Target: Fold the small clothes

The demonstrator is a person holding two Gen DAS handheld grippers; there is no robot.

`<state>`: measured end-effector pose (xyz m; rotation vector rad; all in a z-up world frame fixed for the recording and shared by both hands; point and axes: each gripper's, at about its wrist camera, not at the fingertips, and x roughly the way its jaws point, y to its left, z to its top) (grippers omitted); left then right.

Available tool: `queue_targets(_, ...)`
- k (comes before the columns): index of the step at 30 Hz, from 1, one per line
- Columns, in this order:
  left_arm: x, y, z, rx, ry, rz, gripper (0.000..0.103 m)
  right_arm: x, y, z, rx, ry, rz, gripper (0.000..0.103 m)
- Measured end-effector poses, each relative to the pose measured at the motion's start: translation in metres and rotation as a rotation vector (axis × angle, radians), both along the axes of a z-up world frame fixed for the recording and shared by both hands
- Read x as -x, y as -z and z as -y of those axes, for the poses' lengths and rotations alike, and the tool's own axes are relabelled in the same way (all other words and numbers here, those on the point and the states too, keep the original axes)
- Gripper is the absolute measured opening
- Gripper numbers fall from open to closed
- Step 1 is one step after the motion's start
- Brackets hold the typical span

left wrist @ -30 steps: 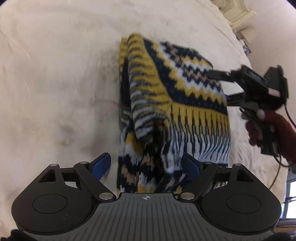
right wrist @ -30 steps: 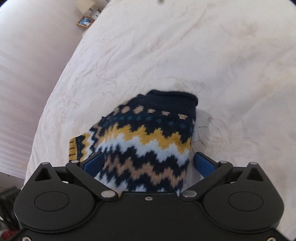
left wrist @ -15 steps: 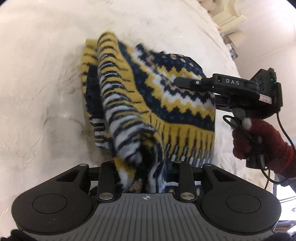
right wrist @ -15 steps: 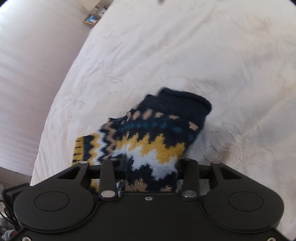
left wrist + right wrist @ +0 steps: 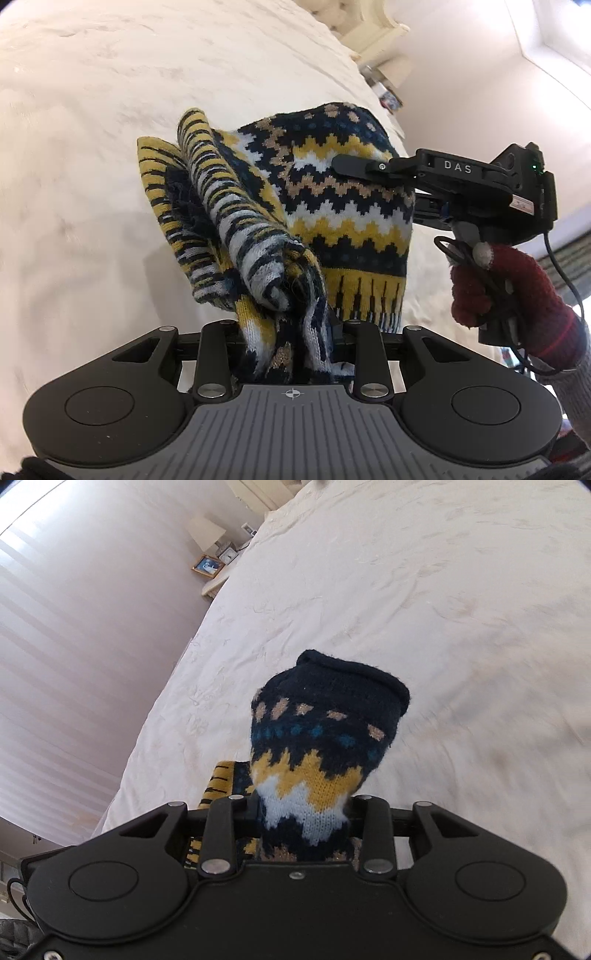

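Observation:
A small knitted sweater (image 5: 332,206), navy, yellow, pale blue and tan in zigzag bands, hangs lifted above the white bed (image 5: 74,166). My left gripper (image 5: 288,332) is shut on a bunched striped part near its hem. My right gripper (image 5: 303,812) is shut on the side near the navy collar (image 5: 343,686); it also shows in the left wrist view (image 5: 424,184), held by a red-gloved hand (image 5: 509,291). The fingertips of both grippers are buried in the knit.
The white bedspread (image 5: 443,609) fills the space under both grippers. A nightstand with a lamp (image 5: 207,535) and a framed picture (image 5: 207,565) stands past the bed's far edge by the wall. A cream headboard (image 5: 373,26) is at the top of the left wrist view.
Both grippers were open over the sweater lying flat a second ago. They closed on it and have lifted it off the bed, so it now hangs bunched between them.

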<state>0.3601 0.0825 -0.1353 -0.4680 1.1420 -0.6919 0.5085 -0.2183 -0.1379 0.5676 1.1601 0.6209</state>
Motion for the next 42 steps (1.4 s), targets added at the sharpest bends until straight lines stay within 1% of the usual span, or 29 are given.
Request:
queue_targets(1, -0.001, 0.005, 0.0, -0.003, 0.008, 0.0, 0.03, 0.006, -0.001, 0.005, 0.002, 0.002, -0.006, 0.044)
queue_targets(4, 0.026, 0.006, 0.008, -0.011, 0.029, -0.01, 0.03, 0.022, 0.005, 0.018, -0.001, -0.003, -0.028, 0.047)
queue_targets(6, 0.042, 0.019, 0.01, -0.04, 0.01, -0.032, 0.031, 0.029, 0.018, 0.023, 0.009, -0.011, -0.046, 0.054)
queue_targets(7, 0.05, 0.028, 0.009, -0.08, -0.011, -0.036, 0.033, 0.032, 0.027, 0.025, 0.026, -0.016, -0.048, 0.066)
queue_targets(8, 0.053, 0.036, 0.008, -0.148, -0.027, -0.04, 0.034, 0.034, 0.041, 0.026, 0.063, -0.011, -0.055, 0.084)
queue_targets(9, 0.06, 0.049, 0.009, -0.258, -0.035, -0.055, 0.034, 0.036, 0.054, 0.027, 0.129, 0.005, -0.062, 0.087)
queue_targets(10, 0.065, 0.06, 0.01, -0.36, -0.03, -0.077, 0.034, 0.037, 0.065, 0.028, 0.202, 0.013, -0.063, 0.087)
queue_targets(11, 0.071, 0.069, 0.008, -0.428, -0.019, -0.099, 0.035, 0.039, 0.073, 0.031, 0.27, 0.021, -0.063, 0.087)
queue_targets(12, 0.076, 0.071, 0.004, -0.432, -0.027, -0.103, 0.035, 0.041, 0.076, 0.035, 0.299, 0.042, -0.064, 0.087)
queue_targets(14, 0.082, 0.06, -0.005, -0.429, -0.066, -0.086, 0.034, 0.044, 0.073, 0.05, 0.268, 0.102, -0.069, 0.09)
queue_targets(15, 0.084, 0.052, -0.006, -0.442, -0.071, -0.059, 0.034, 0.046, 0.069, 0.056, 0.251, 0.125, -0.063, 0.09)
queue_targets(17, 0.089, 0.032, -0.003, -0.473, -0.078, 0.028, 0.035, 0.051, 0.063, 0.062, 0.263, 0.155, -0.043, 0.091)
queue_targets(19, 0.082, 0.011, 0.012, -0.483, -0.079, 0.106, 0.035, 0.063, 0.061, 0.072, 0.271, 0.174, -0.03, 0.091)
queue_targets(21, 0.075, -0.002, 0.034, -0.476, -0.063, 0.18, 0.036, 0.07, 0.059, 0.075, 0.271, 0.183, -0.027, 0.091)
queue_targets(23, 0.06, -0.002, 0.056, -0.478, -0.032, 0.221, 0.037, 0.077, 0.059, 0.068, 0.288, 0.164, -0.013, 0.091)
queue_targets(25, 0.045, 0.004, 0.071, -0.479, -0.005, 0.243, 0.037, 0.077, 0.063, 0.058, 0.305, 0.133, -0.011, 0.091)
queue_targets(27, 0.029, 0.019, 0.084, -0.5, 0.009, 0.229, 0.037, 0.074, 0.069, 0.047, 0.322, 0.109, -0.024, 0.091)
queue_targets(29, 0.021, 0.037, 0.082, -0.546, 0.023, 0.184, 0.037, 0.066, 0.081, 0.034, 0.391, 0.073, -0.054, 0.092)
queue_targets(30, 0.018, 0.045, 0.077, -0.576, 0.03, 0.165, 0.037, 0.062, 0.088, 0.029, 0.411, 0.062, -0.069, 0.093)
queue_targets(32, 0.014, 0.062, 0.07, -0.63, 0.047, 0.149, 0.04, 0.052, 0.104, 0.017, 0.433, 0.045, -0.104, 0.103)
queue_targets(33, 0.012, 0.066, 0.065, -0.646, 0.048, 0.146, 0.04, 0.047, 0.111, 0.012, 0.44, 0.033, -0.116, 0.102)
queue_targets(34, 0.01, 0.069, 0.061, -0.665, 0.04, 0.137, 0.044, 0.043, 0.116, 0.007, 0.447, 0.02, -0.122, 0.102)
queue_targets(35, 0.008, 0.071, 0.055, -0.667, 0.028, 0.123, 0.054, 0.039, 0.12, 0.002, 0.461, 0.003, -0.12, 0.102)
queue_targets(36, 0.006, 0.072, 0.049, -0.654, 0.01, 0.104, 0.057, 0.036, 0.122, -0.002, 0.47, -0.014, -0.111, 0.103)
queue_targets(38, 0.003, 0.072, 0.042, -0.625, -0.015, 0.069, 0.058, 0.033, 0.126, -0.003, 0.456, -0.025, -0.11, 0.103)
queue_targets(40, 0.004, 0.068, 0.042, -0.622, -0.004, 0.075, 0.058, 0.031, 0.128, 0.003, 0.427, -0.025, -0.113, 0.102)
queue_targets(42, 0.006, 0.06, 0.042, -0.617, -0.003, 0.092, 0.058, 0.03, 0.122, 0.013, 0.399, -0.016, -0.101, 0.102)
